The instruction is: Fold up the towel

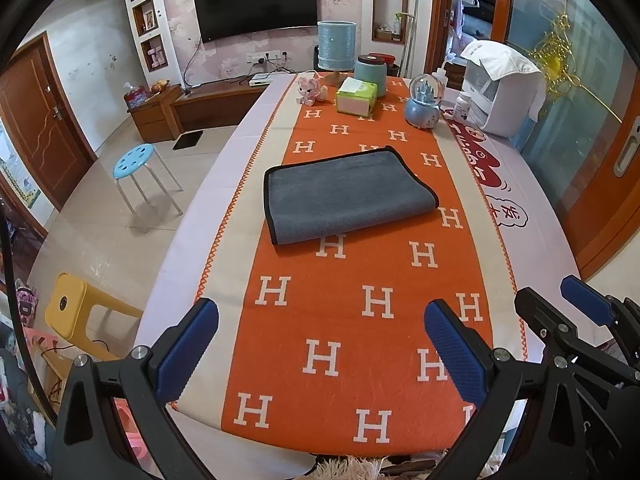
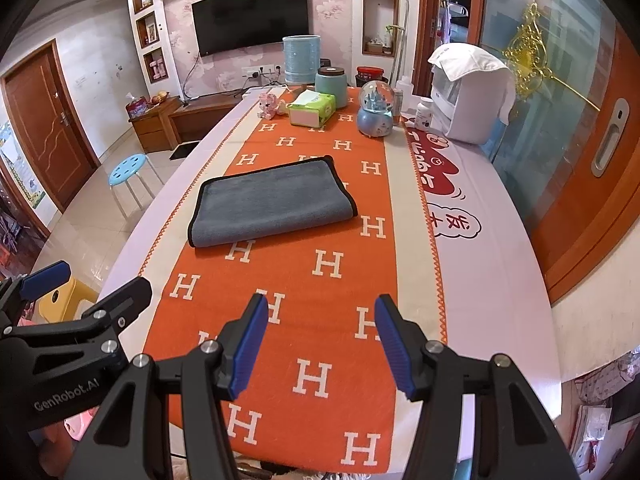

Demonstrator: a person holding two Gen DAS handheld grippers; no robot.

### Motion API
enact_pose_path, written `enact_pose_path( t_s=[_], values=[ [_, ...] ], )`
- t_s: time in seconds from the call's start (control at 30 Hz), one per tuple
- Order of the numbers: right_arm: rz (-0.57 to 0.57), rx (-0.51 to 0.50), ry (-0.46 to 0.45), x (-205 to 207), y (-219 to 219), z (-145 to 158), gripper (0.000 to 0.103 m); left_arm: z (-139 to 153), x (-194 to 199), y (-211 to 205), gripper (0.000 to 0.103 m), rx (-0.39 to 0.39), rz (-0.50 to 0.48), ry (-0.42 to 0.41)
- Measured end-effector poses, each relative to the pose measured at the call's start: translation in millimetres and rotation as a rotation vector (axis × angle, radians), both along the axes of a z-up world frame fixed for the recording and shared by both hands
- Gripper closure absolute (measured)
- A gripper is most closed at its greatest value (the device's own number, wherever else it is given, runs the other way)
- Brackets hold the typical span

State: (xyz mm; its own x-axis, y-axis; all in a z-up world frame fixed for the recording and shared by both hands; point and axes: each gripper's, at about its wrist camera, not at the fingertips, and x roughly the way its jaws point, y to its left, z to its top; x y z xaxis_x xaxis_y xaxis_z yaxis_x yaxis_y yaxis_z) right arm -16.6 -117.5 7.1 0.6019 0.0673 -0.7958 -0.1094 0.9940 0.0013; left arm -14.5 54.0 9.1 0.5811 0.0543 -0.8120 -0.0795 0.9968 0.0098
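A long surface (image 1: 240,168) runs up the middle of both views, covered by a pale cloth with an orange runner (image 1: 360,320) patterned in white H letters. At its far end, in the upper centre of the frame, stand a blue lamp (image 1: 336,46), a teal jar (image 1: 370,72), a green tissue box (image 1: 356,98), a small pink toy (image 1: 310,90) and a snow globe (image 1: 424,100); a white appliance (image 1: 502,92) draped with a cloth sits at upper right. Behind them a dark television (image 1: 256,0) hangs on a floral wall. At left, on the tiled floor, are a light blue stool (image 1: 134,162) and a yellow stool (image 1: 72,304), with a brown door (image 1: 36,120) at the far left.

The towel (image 1: 348,196) lies in the centre of the frame on the runner, well apart from both grippers. It is grey with a black border, folded into a flat rectangle with layered edges showing at its right side.

The left gripper (image 1: 322,344) fills the bottom of the left wrist view, its blue fingers (image 1: 188,348) spread wide and holding nothing. The right gripper (image 2: 322,344) sits at the bottom of its own view, fingers (image 2: 248,346) parted more narrowly, also holding nothing.
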Motion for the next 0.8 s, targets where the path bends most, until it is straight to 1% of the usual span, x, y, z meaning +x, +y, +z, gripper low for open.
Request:
enact_pose_path(
  t_s=[0.8],
  values=[
    [-0.035, 0.005, 0.009, -1.4, -7.8, -3.5, 0.047, 2.1, -1.2, -5.8, 0.001, 0.001, -0.046, -0.003]
  ],
)
